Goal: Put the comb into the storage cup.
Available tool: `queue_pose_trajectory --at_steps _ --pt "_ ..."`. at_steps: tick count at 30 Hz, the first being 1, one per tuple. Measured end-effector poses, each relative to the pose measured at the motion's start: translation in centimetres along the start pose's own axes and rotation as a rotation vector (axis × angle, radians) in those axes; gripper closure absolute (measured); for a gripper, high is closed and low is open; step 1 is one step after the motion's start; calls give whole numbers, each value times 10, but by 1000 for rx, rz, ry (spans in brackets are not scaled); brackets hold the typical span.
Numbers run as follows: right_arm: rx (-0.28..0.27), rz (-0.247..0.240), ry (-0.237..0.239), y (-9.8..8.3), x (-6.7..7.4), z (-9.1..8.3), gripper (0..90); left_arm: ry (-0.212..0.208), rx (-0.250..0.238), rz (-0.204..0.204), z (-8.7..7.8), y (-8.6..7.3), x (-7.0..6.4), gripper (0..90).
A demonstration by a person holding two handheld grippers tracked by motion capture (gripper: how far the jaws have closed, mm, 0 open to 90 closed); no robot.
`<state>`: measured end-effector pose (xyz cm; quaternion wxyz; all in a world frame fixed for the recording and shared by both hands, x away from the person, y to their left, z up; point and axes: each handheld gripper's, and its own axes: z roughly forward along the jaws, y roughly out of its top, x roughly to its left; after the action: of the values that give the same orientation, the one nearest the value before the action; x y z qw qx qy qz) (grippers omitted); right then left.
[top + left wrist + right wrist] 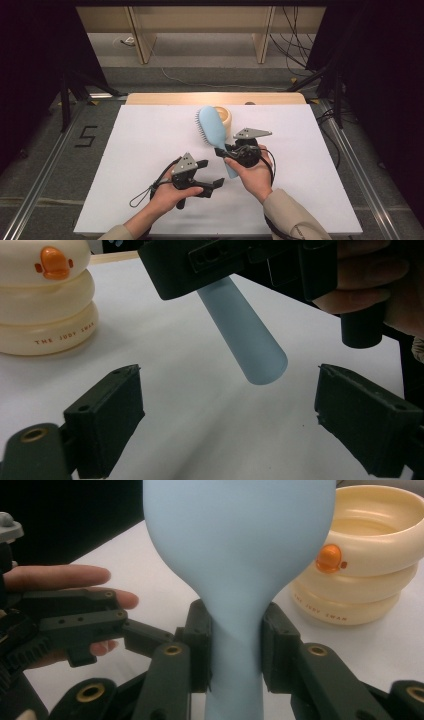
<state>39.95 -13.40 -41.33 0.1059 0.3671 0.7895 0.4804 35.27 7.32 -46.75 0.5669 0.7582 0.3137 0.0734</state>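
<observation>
1. Above the white desk (pixel 150 150), the right claw (pixel 235 645) grips a blue hairbrush (pixel 212 127) by its handle neck, just before a cream ringed pot (pixel 223 116).
2. Left claw (pixel 225 415) stands wide, nothing between its jaws, just below the handle's end.

A white table (pixel 150 150) stands on a grey floor (pixel 45 165). Beyond its far edge are pale wooden furniture legs (pixel 142 42) and loose cables (pixel 295 45). Black curtains (pixel 30 60) hang on both sides. A "5" (pixel 86 136) marks the floor to the table's left.
</observation>
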Motion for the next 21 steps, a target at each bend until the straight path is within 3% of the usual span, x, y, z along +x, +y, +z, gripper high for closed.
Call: queue_pose_trajectory --at_steps 21 --pt "-25 -26 11 1 13 5 702 -35 -6 -59 13 3 1 171"
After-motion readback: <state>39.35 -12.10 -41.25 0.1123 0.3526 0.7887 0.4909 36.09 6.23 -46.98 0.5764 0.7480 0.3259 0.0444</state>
